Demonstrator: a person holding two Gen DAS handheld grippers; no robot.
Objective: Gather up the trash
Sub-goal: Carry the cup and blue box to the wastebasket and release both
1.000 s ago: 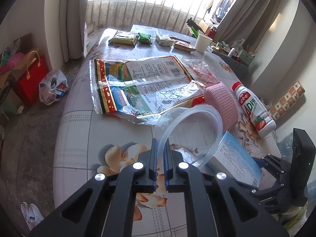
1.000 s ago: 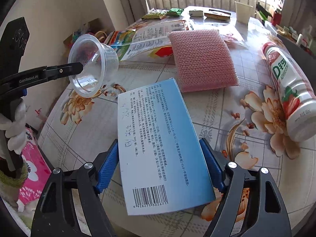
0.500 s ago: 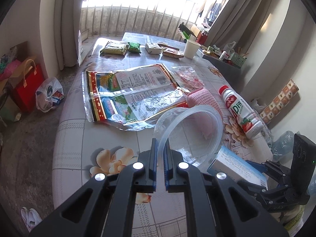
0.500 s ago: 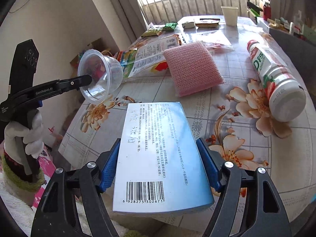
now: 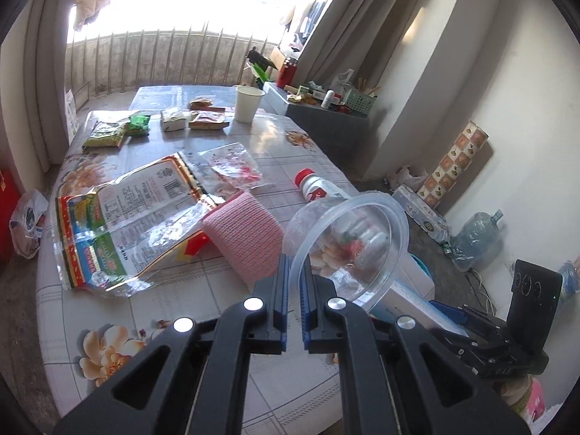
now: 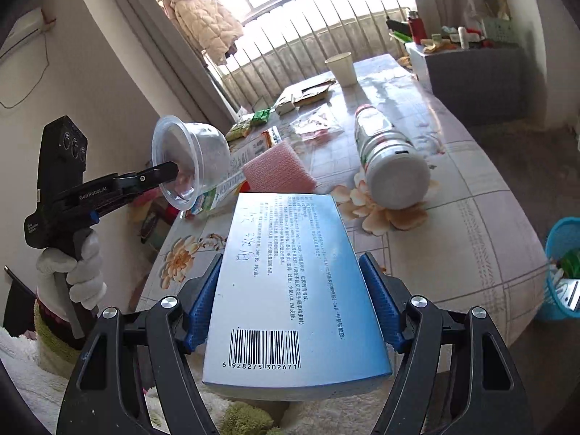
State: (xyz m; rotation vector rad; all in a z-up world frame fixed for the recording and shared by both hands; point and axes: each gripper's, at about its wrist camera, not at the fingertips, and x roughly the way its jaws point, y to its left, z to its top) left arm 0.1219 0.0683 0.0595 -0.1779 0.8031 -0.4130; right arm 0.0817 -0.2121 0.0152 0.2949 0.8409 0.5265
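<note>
We carry the flat blue cardboard box (image 6: 295,282) clamped in the right gripper (image 6: 290,302) and the clear plastic cup (image 5: 348,250), rim pinched by the left gripper (image 5: 294,282), level toward the blue mesh bin (image 6: 563,268), clear of the table (image 6: 453,224).

Left tool (image 5: 294,275) pinched, right tool (image 6: 291,290) clamped.

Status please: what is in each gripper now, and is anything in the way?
Left gripper shut on clear plastic cup rim. Right gripper clamps blue box. Both held above table. Blue basket at right; path looks clear.
</note>
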